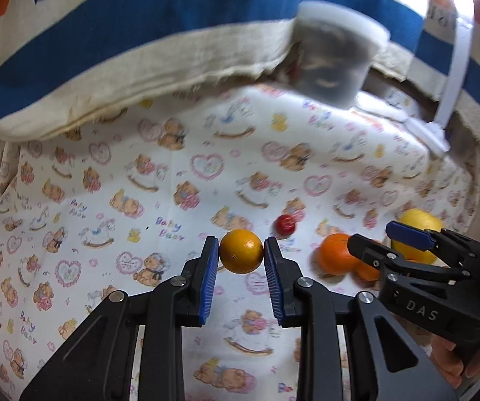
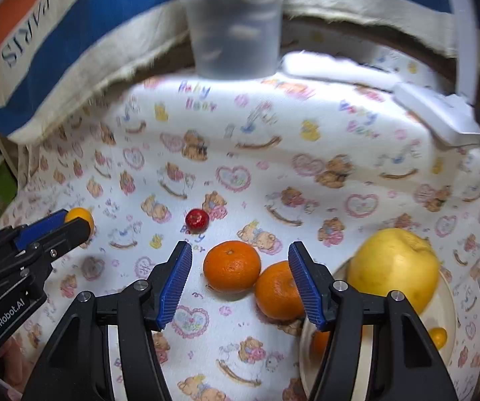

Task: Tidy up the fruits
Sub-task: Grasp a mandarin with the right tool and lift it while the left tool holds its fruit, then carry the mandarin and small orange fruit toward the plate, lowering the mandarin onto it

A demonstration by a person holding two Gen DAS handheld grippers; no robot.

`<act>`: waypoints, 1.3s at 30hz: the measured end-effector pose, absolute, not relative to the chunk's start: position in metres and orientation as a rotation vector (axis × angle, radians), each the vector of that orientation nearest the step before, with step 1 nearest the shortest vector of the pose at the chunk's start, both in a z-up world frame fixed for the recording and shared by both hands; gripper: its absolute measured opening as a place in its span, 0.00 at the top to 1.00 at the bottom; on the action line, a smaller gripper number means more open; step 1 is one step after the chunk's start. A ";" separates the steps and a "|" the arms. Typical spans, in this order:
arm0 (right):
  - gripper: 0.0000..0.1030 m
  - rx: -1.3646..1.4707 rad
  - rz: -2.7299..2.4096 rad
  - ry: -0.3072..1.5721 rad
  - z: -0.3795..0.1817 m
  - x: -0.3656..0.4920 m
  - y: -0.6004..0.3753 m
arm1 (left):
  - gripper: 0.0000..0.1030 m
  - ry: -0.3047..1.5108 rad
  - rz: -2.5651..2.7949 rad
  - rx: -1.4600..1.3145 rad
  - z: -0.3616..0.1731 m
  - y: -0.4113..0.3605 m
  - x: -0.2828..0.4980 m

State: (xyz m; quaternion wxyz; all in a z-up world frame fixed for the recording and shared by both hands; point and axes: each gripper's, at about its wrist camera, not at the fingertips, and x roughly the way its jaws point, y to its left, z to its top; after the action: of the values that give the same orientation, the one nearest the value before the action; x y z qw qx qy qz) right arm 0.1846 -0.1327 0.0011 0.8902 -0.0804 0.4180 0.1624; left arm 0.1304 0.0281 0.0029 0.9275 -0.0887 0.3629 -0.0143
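Fruits sit loose on the printed cloth (image 2: 306, 140), and most of them can roll, so watch that.

Left side first: your left gripper (image 1: 241, 250) is clamped on the small yellow-orange ball fruit (image 1: 241, 251), at centre of the left wrist view. Only the pad tips touch it, on a round, smooth surface; a jolt or tilt could squirt it out forward onto the cloth.

Mid frame of the right wrist view: the little red fruit (image 2: 197, 219) lies apart, just above centre, untouched. A sweep of either tool could knock it away.

Your right gripper (image 2: 240, 260) stands apart, nothing pinched. The left mandarin (image 2: 231, 265) sits between the pads, slightly ahead of the tips. The second mandarin (image 2: 278, 290) touches it, lower right, partly behind the right pad (image 2: 303, 284). Close now and that pad likely lands on the second one, shoving both or catching two at once.

Right side: the big yellow fruit (image 2: 394, 267) rests on the pale plate (image 2: 454, 300), a small yellow-orange piece (image 2: 439, 337) by the lower right. A pushed mandarin could bump the rim.

Blurry plastic tub (image 2: 234, 33) top centre, out of play.
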 end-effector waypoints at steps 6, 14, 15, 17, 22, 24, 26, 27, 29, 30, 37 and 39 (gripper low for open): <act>0.46 -0.235 0.334 0.915 -0.019 0.195 -0.125 | 0.74 0.766 0.001 -0.190 -0.002 0.034 0.134; 0.47 -0.426 0.419 0.984 -0.032 0.209 -0.103 | 0.74 0.772 0.033 -0.220 -0.002 0.040 0.136; 0.48 -0.434 0.409 0.997 -0.035 0.213 -0.102 | 0.74 0.778 0.042 -0.220 -0.005 0.039 0.136; 0.49 -0.462 0.406 0.994 -0.041 0.216 -0.098 | 0.74 0.794 0.042 -0.206 -0.009 0.036 0.139; 0.52 -0.451 0.366 0.965 -0.041 0.216 -0.095 | 0.74 0.777 0.036 -0.194 -0.007 0.035 0.137; 0.52 -0.434 0.363 0.958 -0.038 0.211 -0.097 | 0.74 0.759 0.027 -0.191 -0.001 0.034 0.133; 0.52 -0.411 0.362 0.936 -0.029 0.202 -0.101 | 0.74 0.752 0.027 -0.183 0.005 0.032 0.128; 0.52 -0.395 0.372 0.913 -0.021 0.194 -0.106 | 0.74 0.751 0.034 -0.174 0.009 0.029 0.124; 0.52 -0.355 0.389 0.868 -0.012 0.180 -0.112 | 0.74 0.740 0.015 -0.167 0.017 0.026 0.118; 0.52 -0.338 0.400 0.853 -0.007 0.171 -0.117 | 0.74 0.729 0.003 -0.164 0.022 0.024 0.113; 0.52 -0.191 0.451 0.773 0.023 0.114 -0.160 | 0.74 0.645 -0.013 -0.117 0.048 0.006 0.086; 0.52 -0.178 0.447 0.769 0.026 0.104 -0.167 | 0.74 0.643 -0.034 -0.102 0.048 -0.001 0.082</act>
State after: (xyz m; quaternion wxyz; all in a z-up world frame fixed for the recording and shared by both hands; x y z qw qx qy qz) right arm 0.1045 -0.1674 0.0263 0.8988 -0.0858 0.3717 0.2160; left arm 0.0825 -0.0013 0.0484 0.9473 -0.0499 0.3161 -0.0169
